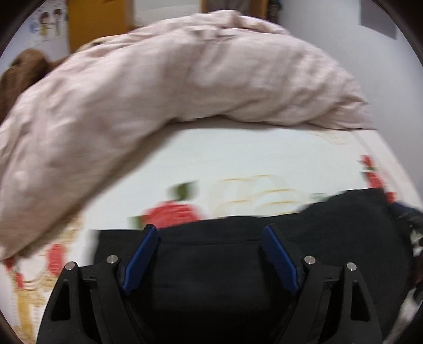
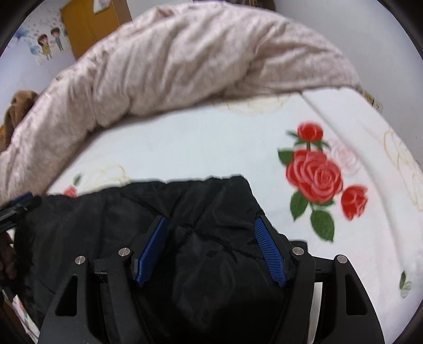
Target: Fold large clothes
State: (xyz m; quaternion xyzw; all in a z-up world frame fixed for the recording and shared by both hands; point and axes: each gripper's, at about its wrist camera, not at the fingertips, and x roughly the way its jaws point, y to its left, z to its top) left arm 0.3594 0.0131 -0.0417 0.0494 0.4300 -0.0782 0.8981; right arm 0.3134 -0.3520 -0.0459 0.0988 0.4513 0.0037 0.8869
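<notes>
A black padded garment point(image 1: 238, 264) lies on a white bed sheet printed with red roses point(image 1: 238, 161). My left gripper point(image 1: 210, 230) hovers over the garment's far edge, jaws wide apart, nothing between the blue pads. In the right wrist view the same garment point(image 2: 211, 254) lies bunched with quilted seams. My right gripper point(image 2: 211, 219) is open just above it, blue pads apart on either side of a fold. The left gripper's tip point(image 2: 18, 203) shows at the left edge of the right wrist view.
A rumpled beige quilt point(image 1: 171, 87) is piled along the far side of the bed, also seen in the right wrist view point(image 2: 171, 60). A brown plush toy point(image 2: 15, 105) sits far left. A yellow wooden door point(image 2: 92, 23) and wall stickers stand behind.
</notes>
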